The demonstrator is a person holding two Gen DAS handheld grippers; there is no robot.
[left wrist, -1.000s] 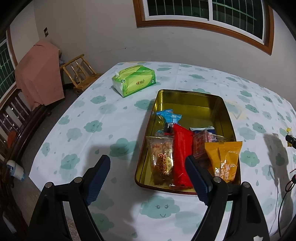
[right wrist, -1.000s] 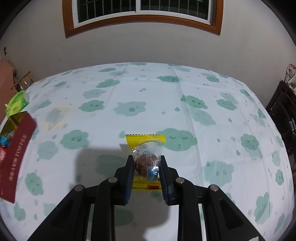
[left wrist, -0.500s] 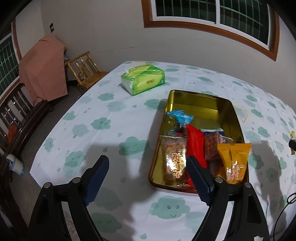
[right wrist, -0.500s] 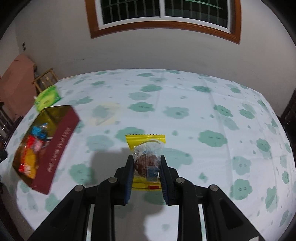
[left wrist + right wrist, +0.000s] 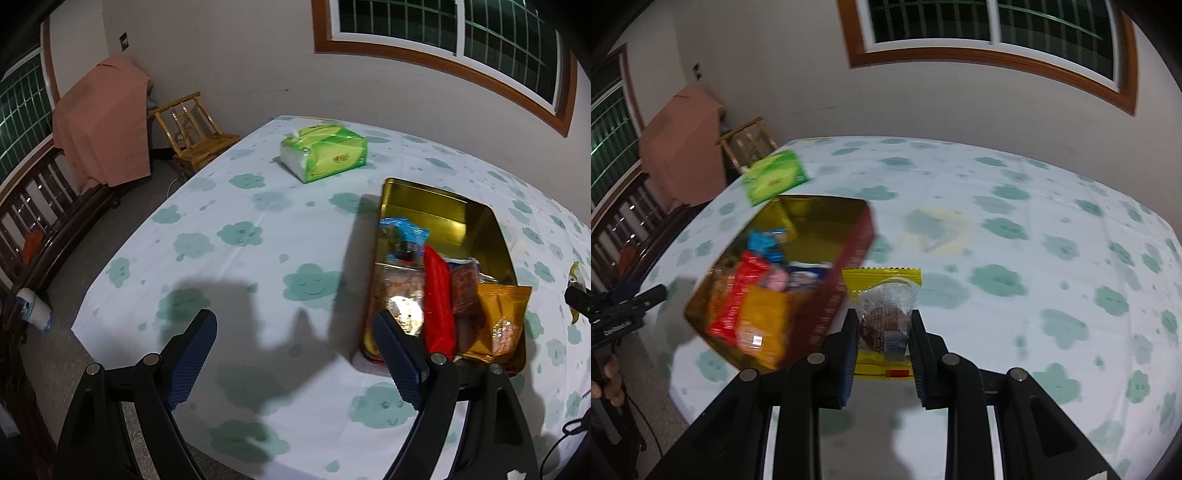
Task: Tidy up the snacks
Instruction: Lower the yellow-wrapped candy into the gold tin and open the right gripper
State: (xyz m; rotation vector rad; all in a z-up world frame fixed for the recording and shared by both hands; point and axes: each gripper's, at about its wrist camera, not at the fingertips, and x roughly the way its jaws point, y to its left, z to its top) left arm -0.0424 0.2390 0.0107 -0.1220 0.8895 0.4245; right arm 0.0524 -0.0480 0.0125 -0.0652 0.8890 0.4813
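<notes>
Black plastic two-finger left gripper (image 5: 293,356) and right gripper (image 5: 882,341): blue textured pads, silver pivot screws, angular arms.

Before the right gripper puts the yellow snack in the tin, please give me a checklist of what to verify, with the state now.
1. Right gripper shut on yellow snack: ok.
2. Snack above the tin: not ok, it is beside the tin's red wall.
3. Free space in tin: ok, the far half is bare gold.
4. Left gripper out of the way: ok, open, empty, near the tin's front corner.
5. Snacks in tin lie flat: cannot tell, blurred.
</notes>
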